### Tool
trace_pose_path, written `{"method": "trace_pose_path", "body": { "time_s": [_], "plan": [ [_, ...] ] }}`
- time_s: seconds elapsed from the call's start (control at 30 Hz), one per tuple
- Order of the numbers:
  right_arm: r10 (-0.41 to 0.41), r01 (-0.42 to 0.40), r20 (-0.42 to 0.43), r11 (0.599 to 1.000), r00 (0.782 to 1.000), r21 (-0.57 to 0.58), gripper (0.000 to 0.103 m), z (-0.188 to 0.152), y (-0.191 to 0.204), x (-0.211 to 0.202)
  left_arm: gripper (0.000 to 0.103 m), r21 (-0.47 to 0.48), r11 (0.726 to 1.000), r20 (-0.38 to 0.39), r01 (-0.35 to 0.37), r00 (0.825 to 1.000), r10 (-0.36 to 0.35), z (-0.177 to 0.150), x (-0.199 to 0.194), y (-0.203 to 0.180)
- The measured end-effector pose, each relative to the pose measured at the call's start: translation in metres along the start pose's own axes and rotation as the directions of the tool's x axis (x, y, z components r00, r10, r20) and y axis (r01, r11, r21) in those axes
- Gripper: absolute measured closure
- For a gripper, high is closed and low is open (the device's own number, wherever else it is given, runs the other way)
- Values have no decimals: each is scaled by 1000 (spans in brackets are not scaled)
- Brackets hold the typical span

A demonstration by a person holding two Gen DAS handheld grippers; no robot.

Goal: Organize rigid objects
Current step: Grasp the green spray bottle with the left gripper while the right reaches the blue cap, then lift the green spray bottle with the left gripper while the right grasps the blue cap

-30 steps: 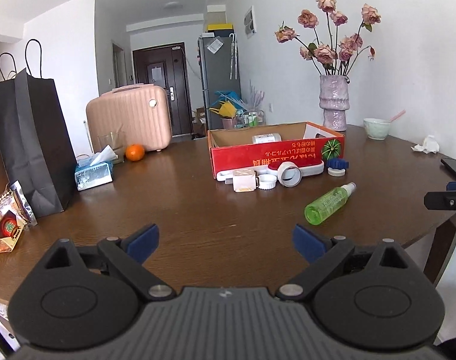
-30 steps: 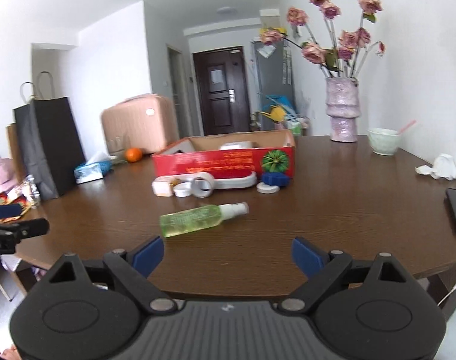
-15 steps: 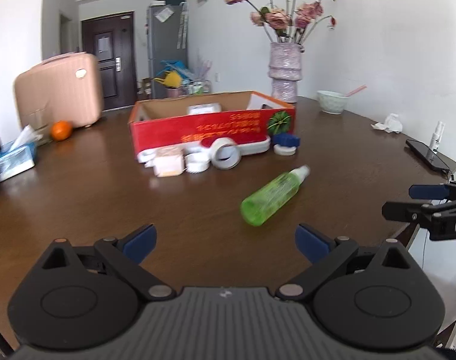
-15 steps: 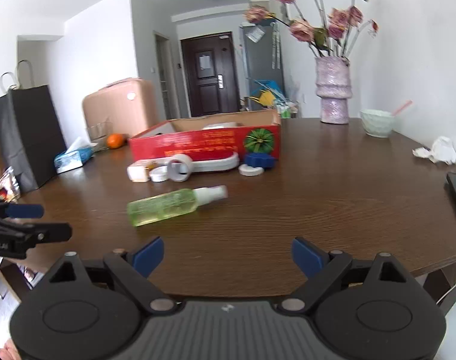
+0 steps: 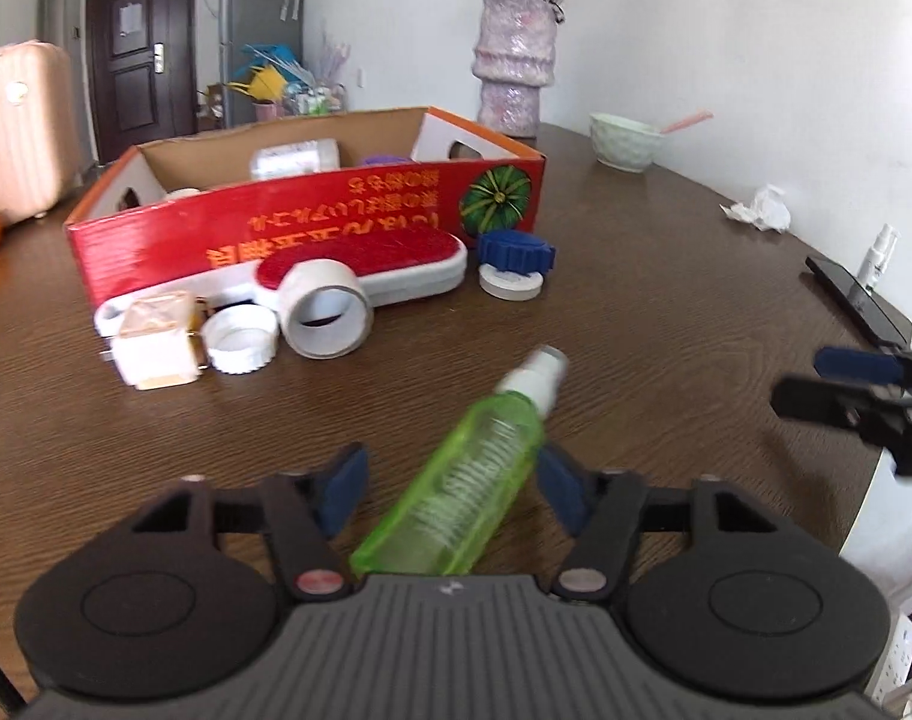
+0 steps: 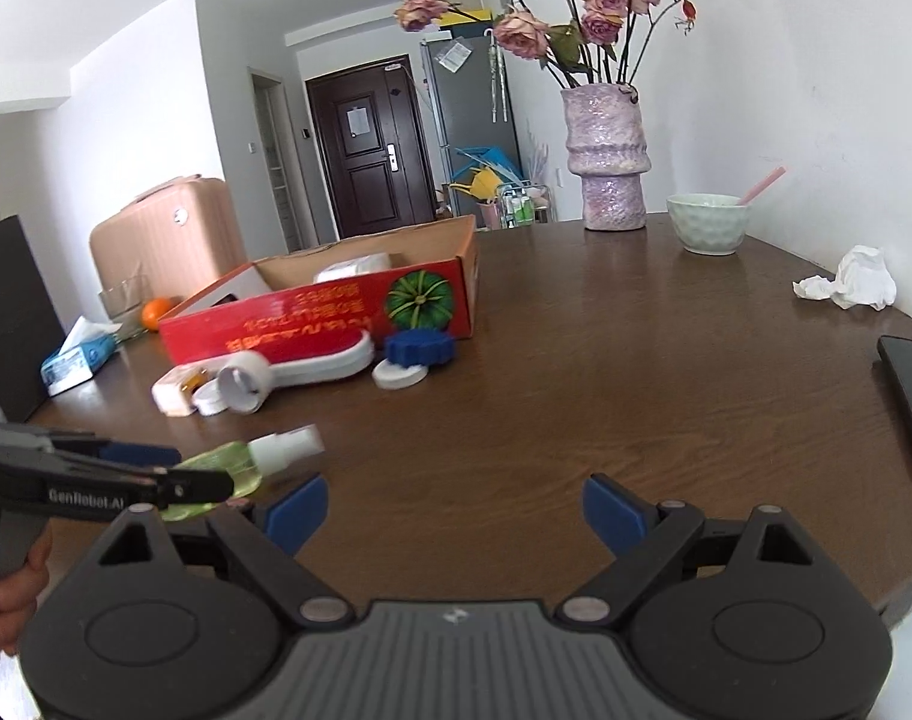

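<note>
Since a second ago my left tongs (image 5: 450, 483) have swung right and closed in on the green spray bottle (image 5: 456, 489), which now lies between their spread blue pads (image 5: 341, 485), not yet pinched. I read its long axis as running from its base near the tongs' body out and to the right, white nozzle pointing toward the far right of the worktop (image 5: 666, 300). It rests flat near the worktop's near edge, well apart from the red box (image 5: 312, 222) where it probably belongs. The left tongs are plainly the nearer; a straight squeeze across the bottle's width looks enough. My right tongs (image 6: 453, 510) hang released over bare wood near the same edge, right of the bottle, gripping nothing.
</note>
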State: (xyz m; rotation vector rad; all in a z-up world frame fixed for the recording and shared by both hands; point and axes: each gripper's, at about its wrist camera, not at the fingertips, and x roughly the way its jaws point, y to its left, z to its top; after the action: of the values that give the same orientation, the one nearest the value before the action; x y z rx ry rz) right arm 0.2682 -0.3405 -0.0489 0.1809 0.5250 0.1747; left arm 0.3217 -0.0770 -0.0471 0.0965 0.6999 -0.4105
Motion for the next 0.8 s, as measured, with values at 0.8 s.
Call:
{"method": "trace_pose_path", "body": {
  "time_s": [0.8],
  "plan": [
    [7, -3, -110, 999, 994, 34, 50, 85, 25, 188, 72, -22, 996, 134, -90, 987, 93, 2, -27, 39]
  ]
}}
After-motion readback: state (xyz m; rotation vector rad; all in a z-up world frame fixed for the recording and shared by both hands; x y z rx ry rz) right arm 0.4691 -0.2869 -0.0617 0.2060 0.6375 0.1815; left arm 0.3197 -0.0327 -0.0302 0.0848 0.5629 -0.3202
